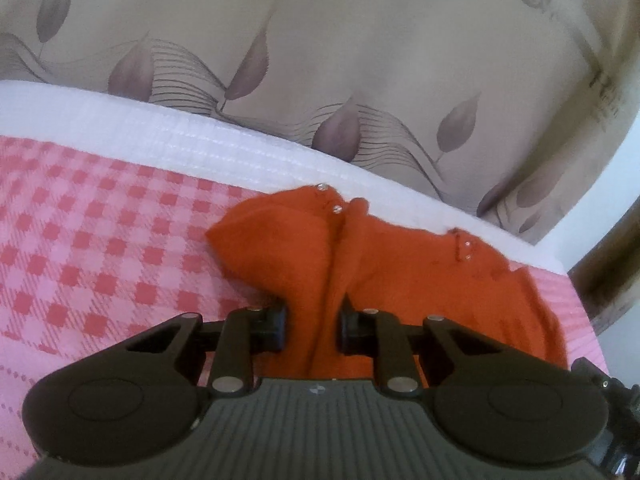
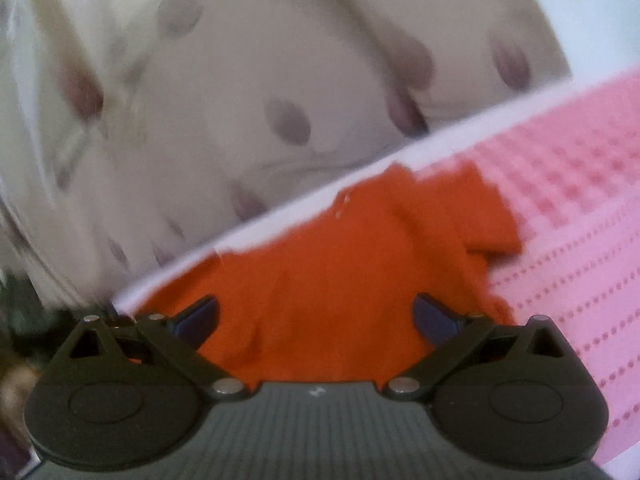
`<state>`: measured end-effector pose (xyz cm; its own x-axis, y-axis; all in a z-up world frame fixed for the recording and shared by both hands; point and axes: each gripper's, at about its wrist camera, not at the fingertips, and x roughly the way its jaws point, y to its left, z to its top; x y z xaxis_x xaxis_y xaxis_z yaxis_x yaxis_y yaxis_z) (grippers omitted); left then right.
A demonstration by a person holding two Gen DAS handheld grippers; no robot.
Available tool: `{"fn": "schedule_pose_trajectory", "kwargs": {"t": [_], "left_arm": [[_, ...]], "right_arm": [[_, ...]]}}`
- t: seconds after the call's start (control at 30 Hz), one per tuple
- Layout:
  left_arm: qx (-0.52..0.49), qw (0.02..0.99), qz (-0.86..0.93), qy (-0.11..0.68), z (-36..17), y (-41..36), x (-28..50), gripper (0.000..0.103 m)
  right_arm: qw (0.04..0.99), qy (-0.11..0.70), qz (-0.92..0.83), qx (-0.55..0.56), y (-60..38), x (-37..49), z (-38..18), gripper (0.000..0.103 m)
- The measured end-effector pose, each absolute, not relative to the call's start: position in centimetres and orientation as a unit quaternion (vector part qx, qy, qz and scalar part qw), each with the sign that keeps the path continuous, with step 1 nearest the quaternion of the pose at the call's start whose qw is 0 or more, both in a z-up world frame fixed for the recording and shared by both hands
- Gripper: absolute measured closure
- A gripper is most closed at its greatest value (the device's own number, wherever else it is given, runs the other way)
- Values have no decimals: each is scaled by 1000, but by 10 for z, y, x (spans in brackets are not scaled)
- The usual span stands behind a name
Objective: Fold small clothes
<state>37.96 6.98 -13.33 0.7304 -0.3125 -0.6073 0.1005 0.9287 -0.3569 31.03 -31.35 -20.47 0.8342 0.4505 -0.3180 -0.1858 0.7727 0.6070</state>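
A small orange garment [image 1: 420,276] with metal snaps [image 1: 336,209] lies rumpled on the pink checked bed cover [image 1: 100,248], near its white far edge. My left gripper [image 1: 314,328] is shut on a bunched fold of the garment's near side, and the cloth fills the gap between its pads. In the blurred right wrist view the same orange garment [image 2: 340,248] spreads under and ahead of my right gripper [image 2: 316,316]. That gripper stands wide open over the cloth, with its dark fingertips [image 2: 200,316] well apart and not pinching anything.
A beige curtain [image 1: 320,40] with a leaf print hangs right behind the bed's far edge. A white band [image 1: 160,132] of the cover runs along that edge. Bare pink cover [image 2: 560,220] stretches away beside the garment. Part of the other gripper shows at bottom right [image 1: 616,400].
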Motion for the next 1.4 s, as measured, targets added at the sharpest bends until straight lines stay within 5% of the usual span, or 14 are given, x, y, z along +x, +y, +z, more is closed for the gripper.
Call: {"fn": "schedule_pose_trajectory", "kwargs": {"t": [0.4,0.8,0.9,0.97,1.03,1.13,1.4], "left_arm": [[-232,892,-146,361,-110,-9,359,81],[-292,857,-170,389,-144,-84,367,81],[-315,844,-205,382,-141,-77,363,68],[-313,845,-228,368,-132,-74,359,48],[-328,844,-249,344,-124,-64,349,18],[-323,864,-254,291,-115,-43,329,8],[-259,911,-231,224,-180,5,275,7]], "right_arm": [[888,175,201,374,-345,299,-211,0],[869,153,205,424,-362,296,-220,0],[868,153,209,423,-362,296,-220,0],[868,153,210,423,-362,296,-220,0],[867,153,214,424,-362,296,-220,0],[868,152,225,415,-361,296,-218,0],[876,189,265,357,-329,299,-199,0]]}}
